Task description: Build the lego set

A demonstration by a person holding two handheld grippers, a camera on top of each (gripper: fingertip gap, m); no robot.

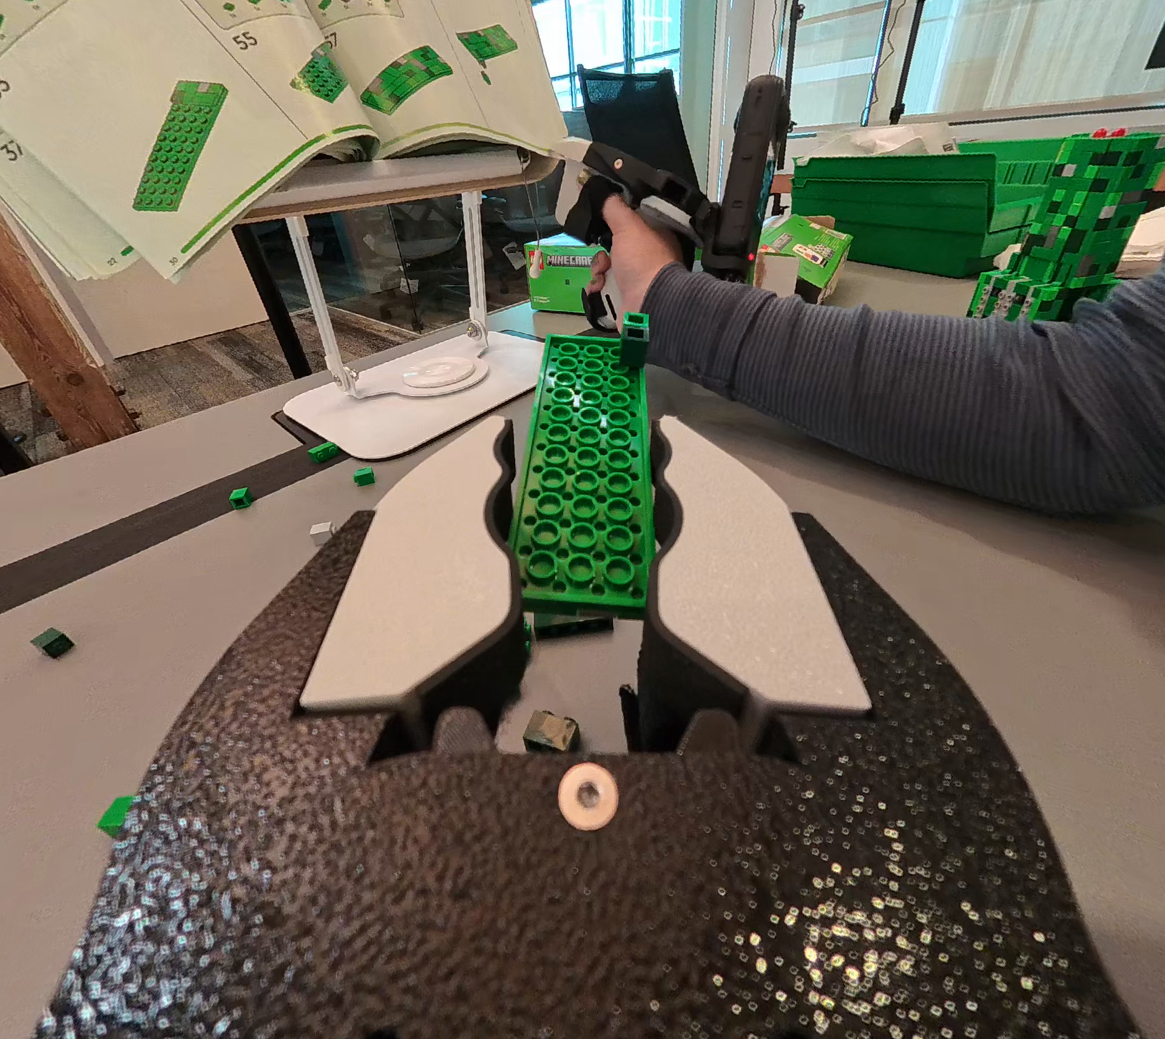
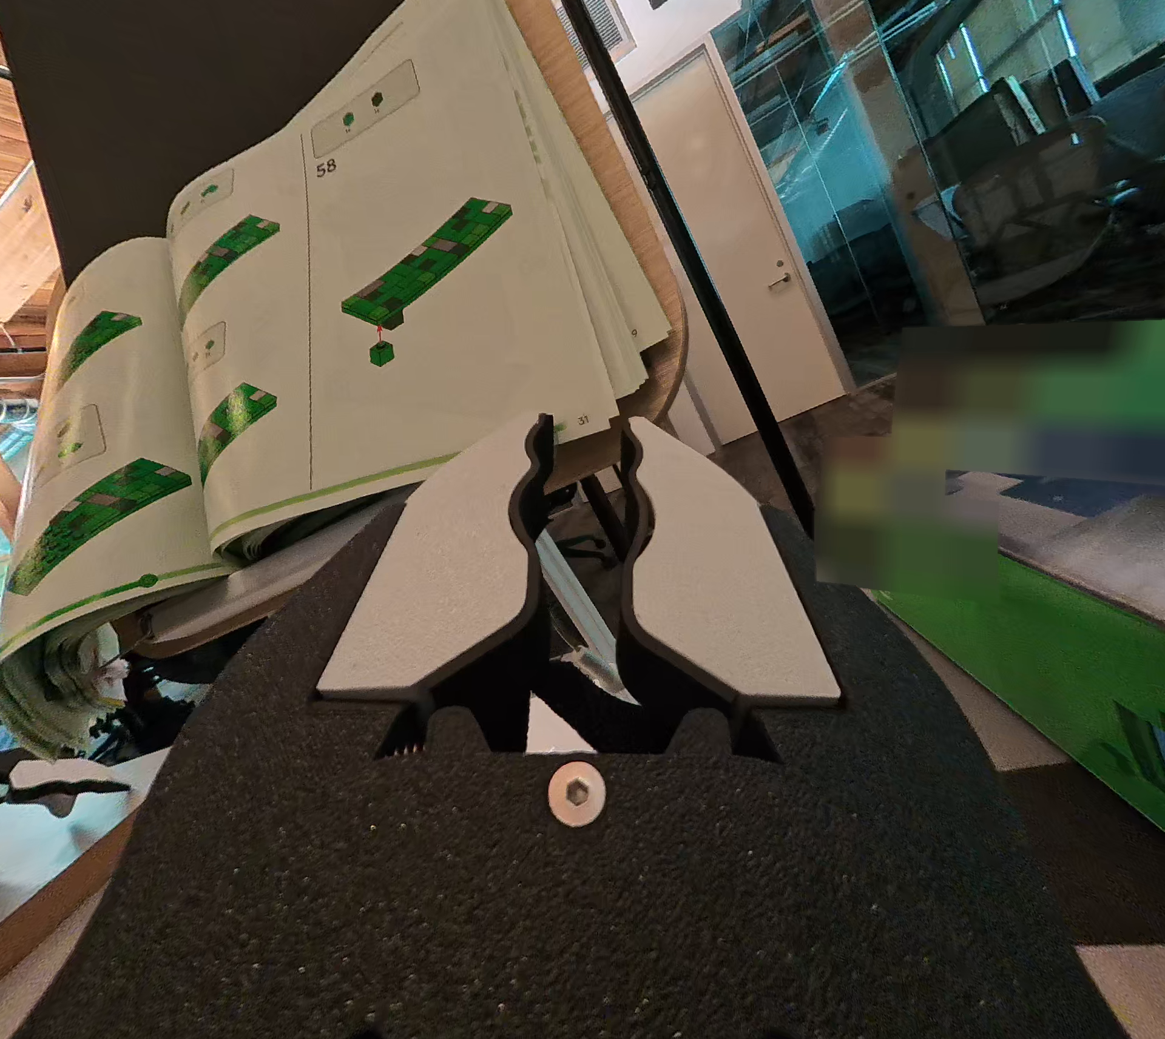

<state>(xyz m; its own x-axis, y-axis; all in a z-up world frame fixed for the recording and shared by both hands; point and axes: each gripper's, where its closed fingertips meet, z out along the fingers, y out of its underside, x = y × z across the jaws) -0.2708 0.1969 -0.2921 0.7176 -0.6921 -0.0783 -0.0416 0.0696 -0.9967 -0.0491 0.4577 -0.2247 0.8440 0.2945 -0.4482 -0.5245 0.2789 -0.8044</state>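
Observation:
My left gripper (image 1: 583,432) is shut on a long green plate (image 1: 583,504), held above the grey table (image 1: 945,599) with its underside up. A small dark green brick (image 1: 633,341) sticks up from the plate's far end. The open instruction book (image 1: 265,19) stands on a stand behind it. A hand holds my right gripper (image 1: 570,158) at the book's lower right corner. In the right wrist view the right gripper (image 2: 583,435) is open, its fingertips on either side of the corner of the book's page (image 2: 441,315), with nothing gripped.
Several loose small bricks lie on the table at left (image 1: 324,451) (image 1: 241,497) (image 1: 52,642), and an olive one (image 1: 551,731) lies under my left gripper. The stand's white base (image 1: 410,404), a green box (image 1: 561,271), green bins (image 1: 901,202) and a built green model (image 1: 1084,227) stand behind. A sleeved arm (image 1: 882,397) crosses the right side. One gripper's finger ends stand about 35 cm off the other's.

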